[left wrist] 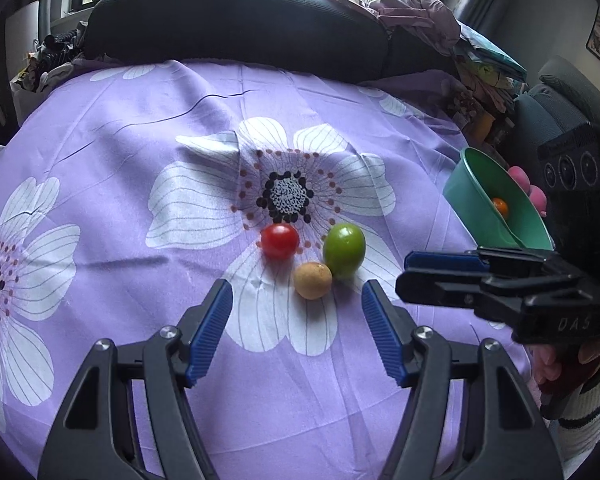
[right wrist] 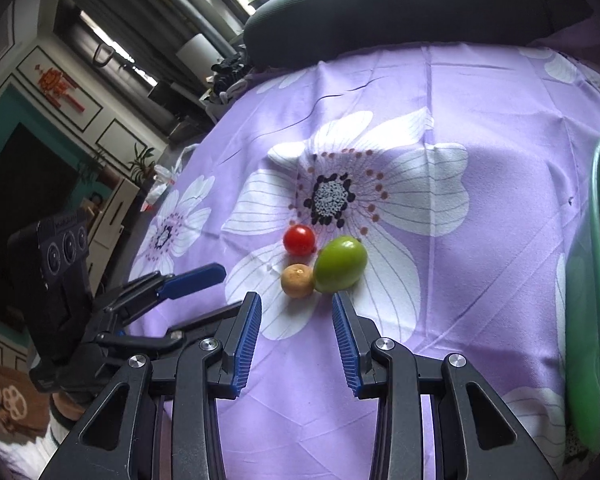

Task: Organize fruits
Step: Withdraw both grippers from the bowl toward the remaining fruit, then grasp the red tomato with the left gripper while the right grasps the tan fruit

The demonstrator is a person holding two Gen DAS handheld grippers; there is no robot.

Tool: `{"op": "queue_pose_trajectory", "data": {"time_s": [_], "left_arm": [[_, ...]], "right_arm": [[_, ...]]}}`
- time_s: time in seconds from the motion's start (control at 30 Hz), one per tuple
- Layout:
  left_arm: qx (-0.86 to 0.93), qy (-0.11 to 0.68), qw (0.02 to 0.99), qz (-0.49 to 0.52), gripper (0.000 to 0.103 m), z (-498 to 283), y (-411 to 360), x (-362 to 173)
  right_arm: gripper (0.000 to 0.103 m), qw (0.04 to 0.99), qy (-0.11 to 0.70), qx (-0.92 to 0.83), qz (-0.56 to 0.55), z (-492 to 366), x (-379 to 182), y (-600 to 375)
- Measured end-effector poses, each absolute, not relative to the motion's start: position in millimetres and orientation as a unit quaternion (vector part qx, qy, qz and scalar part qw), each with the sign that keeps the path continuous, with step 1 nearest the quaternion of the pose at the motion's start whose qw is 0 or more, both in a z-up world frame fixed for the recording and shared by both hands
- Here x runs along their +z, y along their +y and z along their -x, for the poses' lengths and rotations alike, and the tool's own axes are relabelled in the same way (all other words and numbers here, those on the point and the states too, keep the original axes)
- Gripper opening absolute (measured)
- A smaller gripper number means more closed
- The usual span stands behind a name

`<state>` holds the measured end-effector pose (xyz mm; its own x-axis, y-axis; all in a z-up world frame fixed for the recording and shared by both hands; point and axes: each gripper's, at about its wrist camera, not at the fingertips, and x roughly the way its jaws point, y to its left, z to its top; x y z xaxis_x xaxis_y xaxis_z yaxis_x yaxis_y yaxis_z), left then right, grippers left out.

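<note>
On the counter, a smooth purple cloth [left wrist: 140, 140] printed with large white flowers, creased in long shallow folds. Near the dark speckled centre of the middle flower, a tight cluster of three small fruits: a glossy round red tomato [left wrist: 280, 241] at the left, standing slightly apart; a shiny green fruit [left wrist: 344, 250], plump and a little oval, at the right; a matt, rough-skinned tan fruit [left wrist: 313, 275], round, nearest the cameras and touching the green one. Just short of that cluster, the left tool [left wrist: 297, 283], of black plastic with ribbed blue pads, fingers wide apart and nothing between them, the tan fruit just beyond the tips. Coming in from the right, the right tool [right wrist: 296, 297], same black frame and ribbed blue pads, fingers separated by a narrower gap, gripping nothing, tips aimed at the tan and green fruits. At the right edge, a smooth green plastic bowl [left wrist: 480, 184], round and deep, tilted with its mouth toward the cloth, a small orange fruit [left wrist: 500, 207] inside; further fruit in it in the right wrist view, partly cut off by the frame. Behind the counter, a dark, ribbed, padded chair back [left wrist: 236, 20].
</note>
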<state>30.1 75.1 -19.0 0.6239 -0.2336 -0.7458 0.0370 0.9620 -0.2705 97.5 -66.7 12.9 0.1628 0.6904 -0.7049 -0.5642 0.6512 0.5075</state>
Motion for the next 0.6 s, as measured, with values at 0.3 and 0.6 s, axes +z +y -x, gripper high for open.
{"op": "queue_pose_trajectory", "data": {"time_s": [0.3,0.6], "left_arm": [[-0.1,0.448,0.877,0.141,0.055,-67.4,92.3,-24.9],[-0.105,0.474,0.866,0.118,0.05,-92.5,86.7,-42.9]], "right_arm": [[0.037,0.749,0.502,0.432,0.009,-92.4,-0.3,-22.3],[0.037,0.764,0.509,0.393,0.059,-107.6,-16.6,6.7]]}}
